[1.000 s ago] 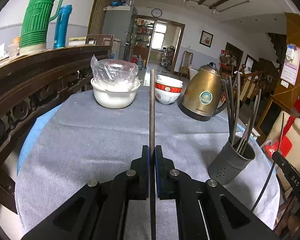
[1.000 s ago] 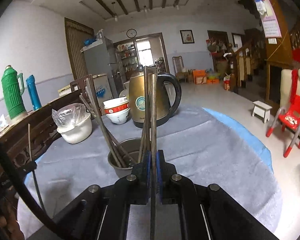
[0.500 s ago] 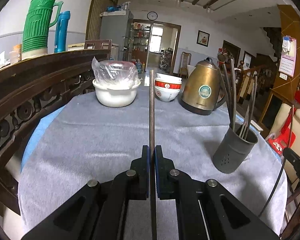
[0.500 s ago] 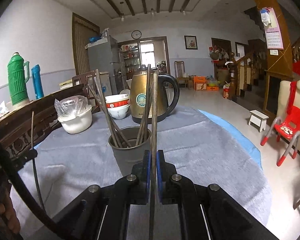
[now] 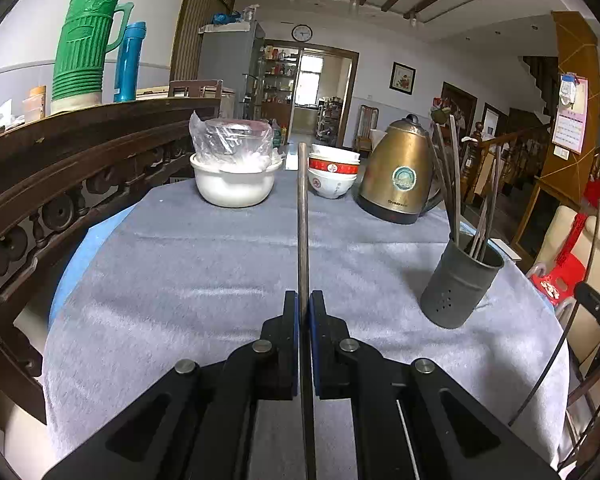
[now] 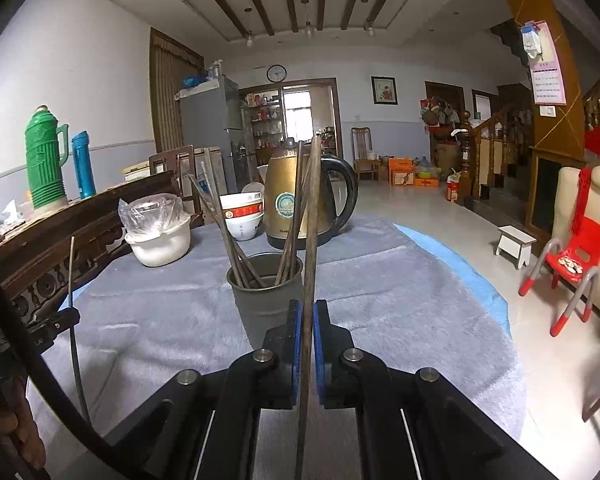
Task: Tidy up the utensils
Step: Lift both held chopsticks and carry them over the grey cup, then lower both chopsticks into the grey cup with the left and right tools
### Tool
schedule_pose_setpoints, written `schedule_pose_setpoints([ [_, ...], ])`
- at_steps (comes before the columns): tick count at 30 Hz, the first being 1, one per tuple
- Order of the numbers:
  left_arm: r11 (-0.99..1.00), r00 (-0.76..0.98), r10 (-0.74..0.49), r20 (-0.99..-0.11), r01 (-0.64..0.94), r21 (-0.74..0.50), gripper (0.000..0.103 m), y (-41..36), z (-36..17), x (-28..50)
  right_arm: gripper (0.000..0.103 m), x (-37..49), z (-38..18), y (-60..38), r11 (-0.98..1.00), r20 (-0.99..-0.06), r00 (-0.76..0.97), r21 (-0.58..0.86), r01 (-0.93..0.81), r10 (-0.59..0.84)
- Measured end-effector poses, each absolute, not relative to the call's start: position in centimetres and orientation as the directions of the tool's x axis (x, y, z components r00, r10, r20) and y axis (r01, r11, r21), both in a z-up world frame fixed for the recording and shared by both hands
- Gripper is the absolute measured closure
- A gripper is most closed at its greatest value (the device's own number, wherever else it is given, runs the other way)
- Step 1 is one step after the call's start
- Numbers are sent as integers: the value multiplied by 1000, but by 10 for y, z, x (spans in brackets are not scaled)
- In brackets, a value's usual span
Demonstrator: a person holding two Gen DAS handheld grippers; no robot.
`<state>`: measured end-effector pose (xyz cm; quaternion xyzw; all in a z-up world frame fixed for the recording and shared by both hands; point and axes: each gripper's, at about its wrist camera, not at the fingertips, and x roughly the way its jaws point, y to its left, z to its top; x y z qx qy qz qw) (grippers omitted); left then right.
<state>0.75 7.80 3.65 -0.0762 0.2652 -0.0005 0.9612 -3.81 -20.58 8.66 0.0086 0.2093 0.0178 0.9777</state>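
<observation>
Your left tool (image 5: 304,312) is clenched on a dark chopstick (image 5: 302,216) that points forward over the grey-clothed worktop (image 5: 204,264), with the grey utensil holder (image 5: 458,284) standing well off to its right. Your right tool (image 6: 307,320) grips a second chopstick (image 6: 312,216), held just in front of that same holder (image 6: 260,300), which already has several chopsticks (image 6: 224,220) leaning in it. The gold kettle (image 6: 288,200) stands behind.
</observation>
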Motion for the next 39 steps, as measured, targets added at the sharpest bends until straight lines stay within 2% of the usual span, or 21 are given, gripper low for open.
schedule_pose_setpoints([
  [5, 984, 854, -40, -519, -57, -169, 98, 83, 35, 9, 97, -45, 88, -207, 999, -404, 914, 25, -34, 41],
  [11, 982, 897, -9, -442, -75, -171, 98, 78, 59, 34, 97, -42, 89, -205, 999, -407, 912, 29, -41, 50],
  [18, 978, 927, 87, -365, -148, -143, 98, 73, 54, 59, 97, -37, 91, -207, 999, -401, 915, 31, -35, 44],
  [27, 971, 921, 130, -367, -193, -140, 98, 84, 29, 51, 97, -36, 89, -207, 999, -404, 914, 36, -32, 44],
  [34, 974, 905, 99, -413, -173, -147, 98, 87, 20, 40, 97, -35, 87, -206, 998, -405, 913, 40, -38, 51],
  [37, 982, 865, 29, -501, -119, -149, 98, 85, 22, 48, 97, -33, 89, -207, 998, -412, 909, 47, -47, 62],
  [39, 982, 800, -77, -595, -41, -183, 98, 83, 25, 60, 97, -31, 91, -209, 997, -423, 903, 59, -52, 72],
])
